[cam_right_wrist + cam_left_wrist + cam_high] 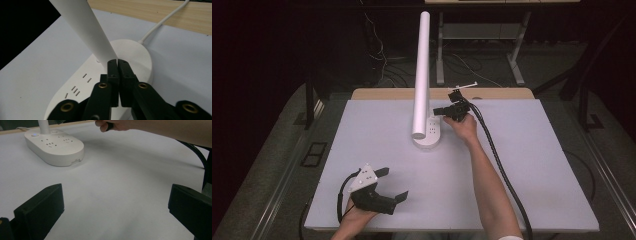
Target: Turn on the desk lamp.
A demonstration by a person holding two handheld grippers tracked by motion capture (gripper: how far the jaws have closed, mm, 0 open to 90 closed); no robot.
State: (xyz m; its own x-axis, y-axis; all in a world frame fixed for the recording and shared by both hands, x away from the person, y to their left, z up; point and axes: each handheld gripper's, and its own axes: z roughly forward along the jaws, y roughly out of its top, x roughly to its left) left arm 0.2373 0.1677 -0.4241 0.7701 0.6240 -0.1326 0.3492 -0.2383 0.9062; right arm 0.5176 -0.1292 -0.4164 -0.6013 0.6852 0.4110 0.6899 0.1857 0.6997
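Note:
A white desk lamp stands at the table's middle back: an oval base (428, 136) with socket slots and a tall white pole (422, 75) rising from it. My right gripper (439, 111) is shut with nothing between its jaws. In the right gripper view its tips (117, 62) sit over the base (136, 53), right at the foot of the pole (85, 27); whether they touch it I cannot tell. My left gripper (395, 183) rests at the front left of the table, open and empty. In the left gripper view (116, 195) the base (56, 146) lies far ahead.
A white mat (522, 165) covers the table, and a wooden strip (497, 93) shows along its back edge. The lamp's white cord (162, 22) runs off toward the back. The right forearm (162, 130) and a black cable (502, 170) cross the right half.

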